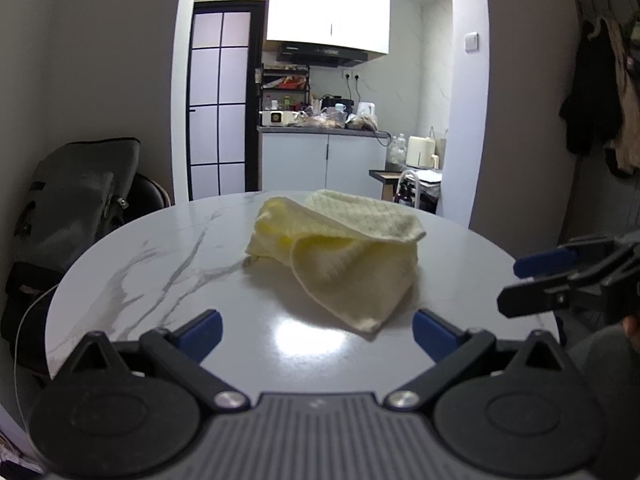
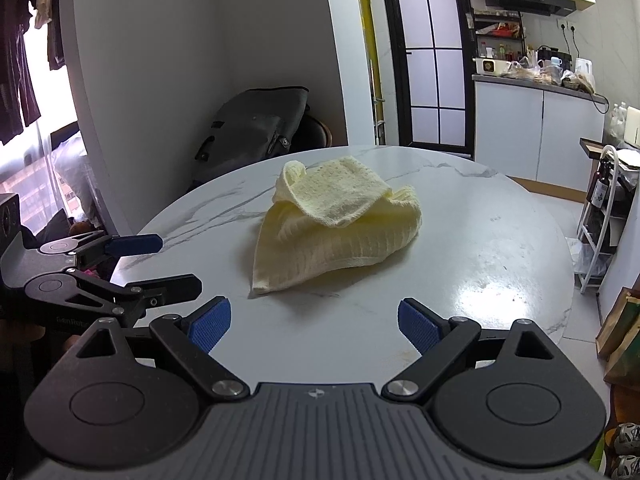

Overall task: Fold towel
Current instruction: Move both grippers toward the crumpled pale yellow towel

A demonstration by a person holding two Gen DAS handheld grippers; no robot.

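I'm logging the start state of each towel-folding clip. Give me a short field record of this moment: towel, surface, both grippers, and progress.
towel: pale yellow waffle-weave towel, crumpled in a loose heap, one flap lying over the top
surface: round white marble-pattern table; towel lies near its middle
left gripper: left gripper open, nothing between the blue pads, short of the towel
right gripper: right gripper open, empty, short of the towel's near corner
contact: neither gripper touches the towel
progress: no tidy fold yet
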